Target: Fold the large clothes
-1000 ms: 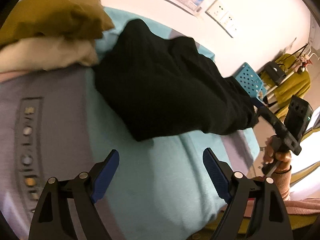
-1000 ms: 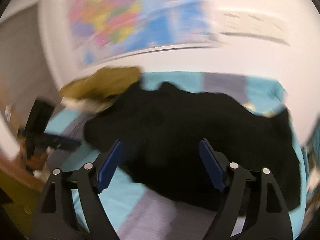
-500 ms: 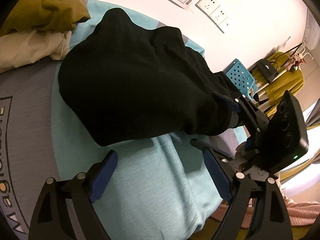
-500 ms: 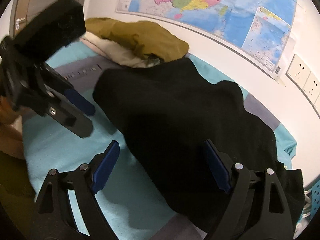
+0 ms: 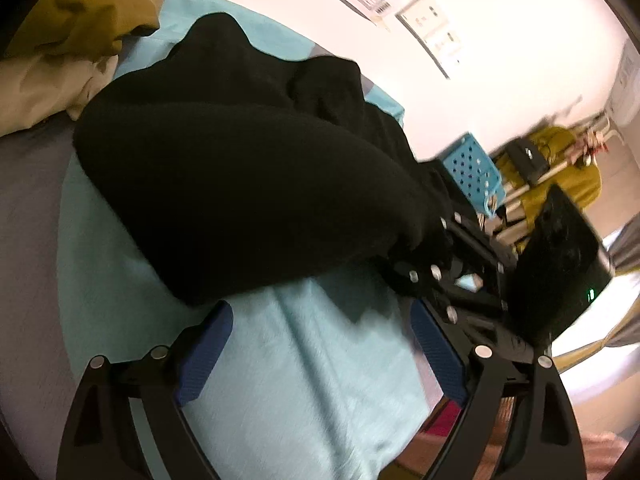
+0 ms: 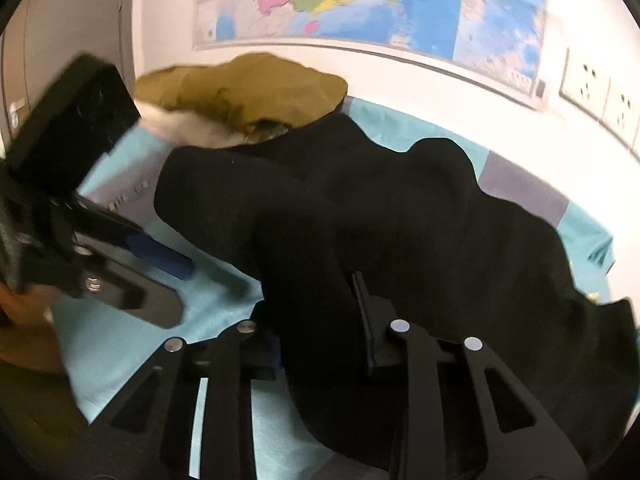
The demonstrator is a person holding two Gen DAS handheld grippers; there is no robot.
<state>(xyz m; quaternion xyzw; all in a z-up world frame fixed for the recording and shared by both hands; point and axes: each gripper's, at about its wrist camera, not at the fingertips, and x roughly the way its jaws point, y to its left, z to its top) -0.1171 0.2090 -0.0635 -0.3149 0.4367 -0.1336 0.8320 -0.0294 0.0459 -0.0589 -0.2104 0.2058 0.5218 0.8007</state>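
Observation:
A large black garment lies bunched on a teal bed sheet. My left gripper is open over the bare sheet just short of the garment's near edge, with nothing between its blue pads. In the right wrist view the garment fills the middle. The jaws of my right gripper are closing, and a fold of the black cloth is pinched between them. From the left wrist view the right gripper bites the garment's right end. The left gripper hangs at the left.
An olive garment and a cream one are heaped at the bed's far end by the wall. A map and wall sockets are above. Beyond the bed stand a blue perforated basket and a rack with yellow cloth.
My right gripper moved in onto the garment's edge and its jaws narrowed around the black cloth. The left gripper crept closer to the garment's near edge and stayed open.

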